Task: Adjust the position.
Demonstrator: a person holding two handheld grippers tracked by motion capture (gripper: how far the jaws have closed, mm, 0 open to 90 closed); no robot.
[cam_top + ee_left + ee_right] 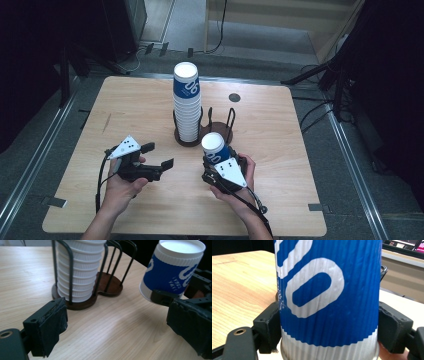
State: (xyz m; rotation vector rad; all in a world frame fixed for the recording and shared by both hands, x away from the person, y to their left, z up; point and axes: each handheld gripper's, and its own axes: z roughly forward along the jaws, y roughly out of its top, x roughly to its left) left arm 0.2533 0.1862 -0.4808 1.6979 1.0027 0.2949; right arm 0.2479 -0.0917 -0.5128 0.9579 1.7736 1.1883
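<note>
On the wooden tabletop (150,107), a tall stack of paper cups (186,102) stands in a wire holder (220,131). Just beside it, the right claw (218,161) is clamped on a single blue-and-white paper cup (215,148), upside down. The left claw (157,156), jaws apart and empty, hovers nearby.

a: wooden table (140,107) here, with a round dark grommet (234,97) set near its far edge.

b: grey floor (190,27) behind it, cables (220,30) running across, and black stand legs (320,75) at the far right corner.

a: a metal rail (350,155) along the right side, another rail (35,155) on the left.
</note>
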